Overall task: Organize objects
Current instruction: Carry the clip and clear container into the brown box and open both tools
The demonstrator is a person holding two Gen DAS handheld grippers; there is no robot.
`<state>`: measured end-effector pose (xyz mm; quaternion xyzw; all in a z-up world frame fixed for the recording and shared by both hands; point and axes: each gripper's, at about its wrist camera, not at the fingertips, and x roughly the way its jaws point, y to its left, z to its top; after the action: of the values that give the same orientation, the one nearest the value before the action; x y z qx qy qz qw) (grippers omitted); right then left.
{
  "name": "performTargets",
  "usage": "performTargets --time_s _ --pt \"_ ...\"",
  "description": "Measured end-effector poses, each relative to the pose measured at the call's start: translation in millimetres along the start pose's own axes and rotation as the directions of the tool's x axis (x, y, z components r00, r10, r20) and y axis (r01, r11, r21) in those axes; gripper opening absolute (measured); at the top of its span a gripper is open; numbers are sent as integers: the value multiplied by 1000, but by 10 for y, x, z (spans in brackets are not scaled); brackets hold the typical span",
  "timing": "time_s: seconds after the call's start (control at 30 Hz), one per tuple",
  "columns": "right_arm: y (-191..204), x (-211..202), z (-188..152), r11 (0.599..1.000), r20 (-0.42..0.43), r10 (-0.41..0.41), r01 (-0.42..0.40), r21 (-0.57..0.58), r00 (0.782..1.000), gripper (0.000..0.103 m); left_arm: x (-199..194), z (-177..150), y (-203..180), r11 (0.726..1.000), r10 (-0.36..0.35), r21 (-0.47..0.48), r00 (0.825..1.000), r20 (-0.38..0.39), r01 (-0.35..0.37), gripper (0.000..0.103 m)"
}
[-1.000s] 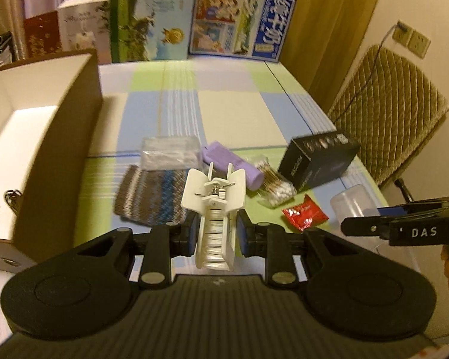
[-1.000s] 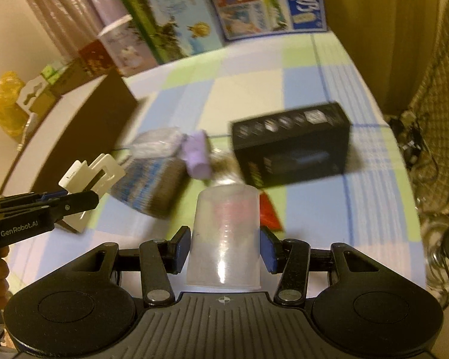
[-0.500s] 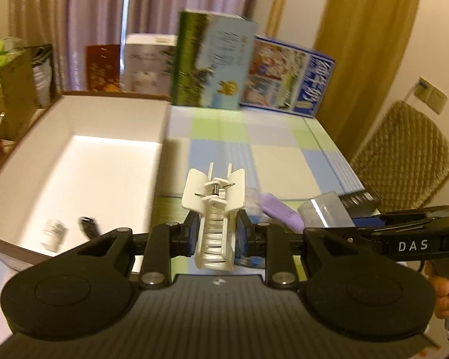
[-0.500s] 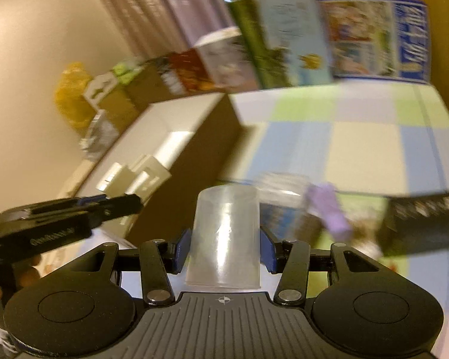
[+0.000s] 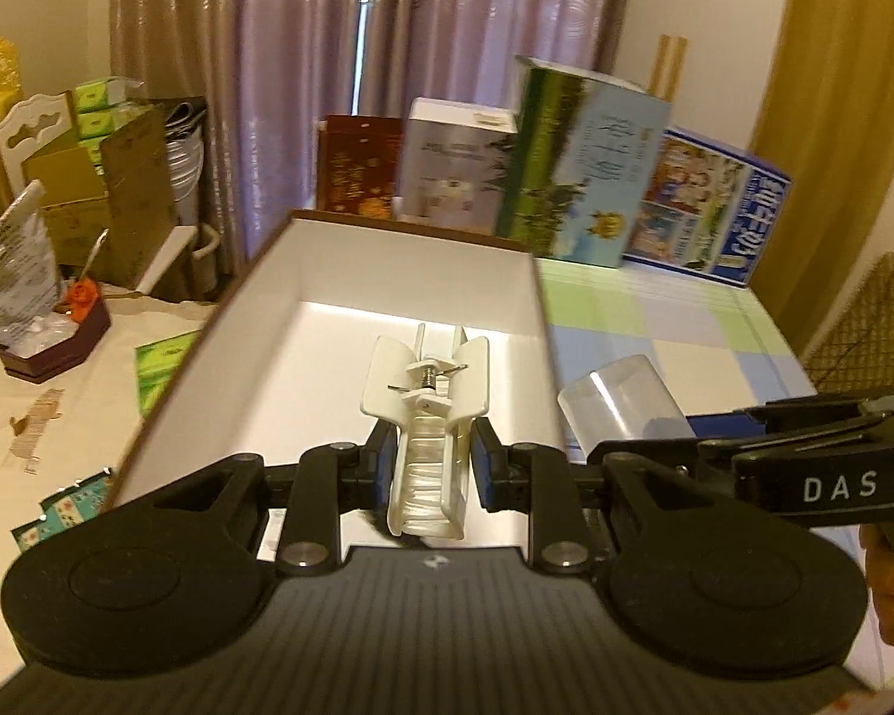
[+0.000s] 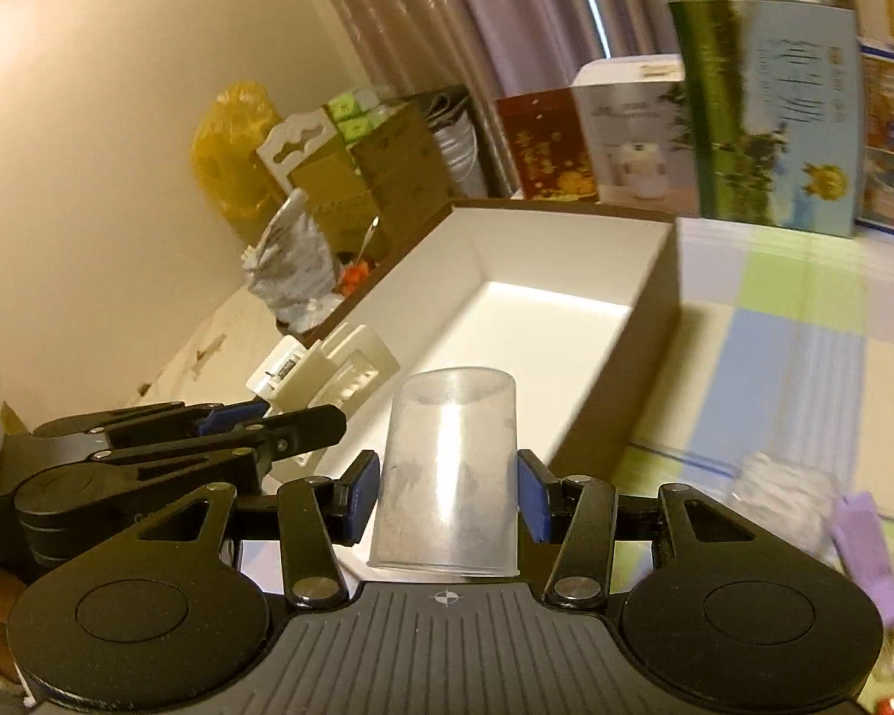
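My left gripper [image 5: 429, 465] is shut on a white hair claw clip [image 5: 426, 411] and holds it over the open brown box with a white inside [image 5: 340, 274]. My right gripper [image 6: 447, 488] is shut on a clear plastic cup [image 6: 450, 471], held bottom-forward just over the box's near right edge [image 6: 638, 351]. The cup also shows in the left wrist view [image 5: 623, 402], and the clip shows in the right wrist view [image 6: 328, 366].
Several upright printed boxes [image 5: 584, 161] stand along the table's far edge behind the brown box. A checked tablecloth [image 6: 804, 357] lies to the right, with a purple item [image 6: 867, 548] and a clear packet [image 6: 781, 494] on it. Clutter sits to the left, off the table [image 5: 42, 274].
Both grippers have swung left and up from the loose items on the cloth to the open box, each still holding its object.
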<state>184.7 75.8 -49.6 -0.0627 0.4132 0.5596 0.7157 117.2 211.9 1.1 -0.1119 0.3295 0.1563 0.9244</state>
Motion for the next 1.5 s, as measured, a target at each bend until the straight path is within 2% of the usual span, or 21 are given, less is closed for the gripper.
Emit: performTargets --time_s 0.27,0.43,0.63,1.03,1.27,1.5 --pt "64 669 160 995 -105 -74 67 -68 992 46 383 63 399 999 40 11 998 -48 -39 22" --pt "25 1006 202 983 -168 -149 128 -133 974 46 681 107 530 999 36 8 995 -95 -36 22" --pt "-25 1295 253 964 -224 -199 149 -222 954 46 985 160 569 1000 21 14 991 -133 -20 22" --pt "-85 1366 364 950 -222 -222 160 -268 949 47 1325 234 603 1000 9 14 985 -175 -7 22" --pt "-106 1329 385 949 -214 -225 164 -271 951 48 1500 251 580 1000 -3 -10 975 -221 0 22" --pt "-86 1289 365 951 -210 -204 142 -275 956 56 1598 226 568 1000 16 -6 966 -260 -18 24"
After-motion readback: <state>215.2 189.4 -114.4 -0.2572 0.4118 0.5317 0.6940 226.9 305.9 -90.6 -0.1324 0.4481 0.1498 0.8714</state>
